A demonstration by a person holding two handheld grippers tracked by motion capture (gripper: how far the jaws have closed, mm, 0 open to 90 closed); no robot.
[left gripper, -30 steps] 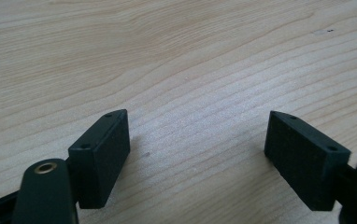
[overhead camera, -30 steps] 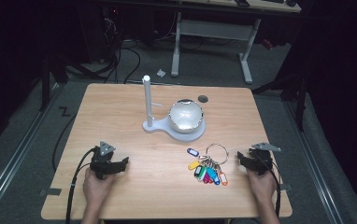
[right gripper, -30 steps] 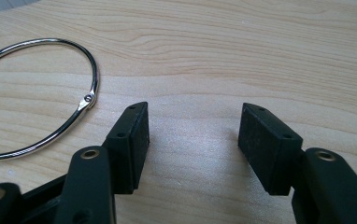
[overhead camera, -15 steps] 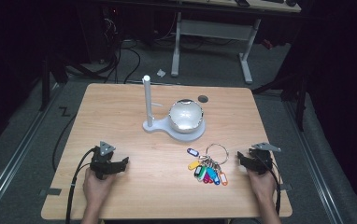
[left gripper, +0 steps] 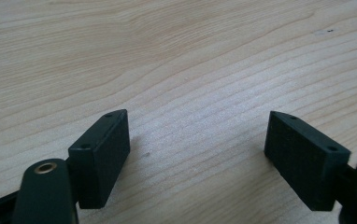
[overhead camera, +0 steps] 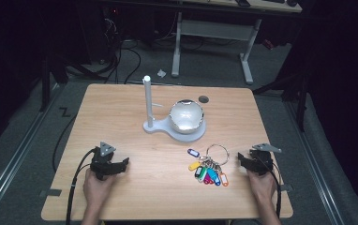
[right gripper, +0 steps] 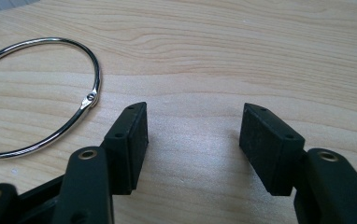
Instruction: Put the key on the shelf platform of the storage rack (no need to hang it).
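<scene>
On the wooden bench [overhead camera: 135,108], both claws rest near the front edge with jaws spread wide, gripping nothing. Between them, just beside the right claw [overhead camera: 241,161], lies the key ring [overhead camera: 218,153] with its coloured tags [overhead camera: 208,172]; the left claw [overhead camera: 123,165] sits well apart.

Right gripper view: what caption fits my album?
Open black fingers rest on the wooden table beside a metal ring.

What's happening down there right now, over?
Left gripper and right gripper open, resting on table. Key ring beside right fingers, untouched. Nothing between them.
</scene>
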